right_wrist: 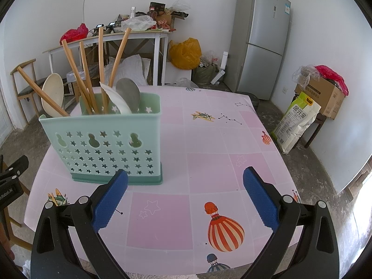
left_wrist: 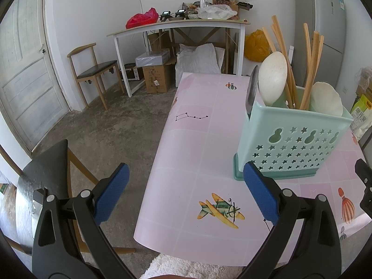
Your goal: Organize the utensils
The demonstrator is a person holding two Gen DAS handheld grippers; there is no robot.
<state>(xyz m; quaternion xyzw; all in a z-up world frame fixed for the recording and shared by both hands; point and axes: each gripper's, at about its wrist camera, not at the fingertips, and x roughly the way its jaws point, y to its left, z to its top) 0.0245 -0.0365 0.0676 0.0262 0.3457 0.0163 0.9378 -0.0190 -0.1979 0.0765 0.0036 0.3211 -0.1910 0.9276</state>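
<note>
A mint-green utensil holder (left_wrist: pixel 295 137) (right_wrist: pixel 104 144) with star cut-outs stands upright on the pink table (left_wrist: pixel 190 153) (right_wrist: pixel 209 144). It holds several wooden chopsticks (left_wrist: pixel 309 69) (right_wrist: pixel 86 74), white spoons (left_wrist: pixel 273 76) (right_wrist: pixel 53 95) and a metal spoon (left_wrist: pixel 252 88) (right_wrist: pixel 129 93). My left gripper (left_wrist: pixel 186 195) is open and empty above the table's left edge, the holder just beyond its right finger. My right gripper (right_wrist: pixel 186 197) is open and empty over the near table, the holder ahead of its left finger. No loose utensil lies on the table.
A dark-seated chair (left_wrist: pixel 46 174) stands left of the table. Further back stand another chair (left_wrist: pixel 95 74), a cluttered white desk (left_wrist: pixel 176 25), boxes, a grey fridge (right_wrist: pixel 262 39), and a rice bag (right_wrist: pixel 295 123) at the right. The other gripper's black body (left_wrist: pixel 365 181) (right_wrist: pixel 11 174) shows at each view's edge.
</note>
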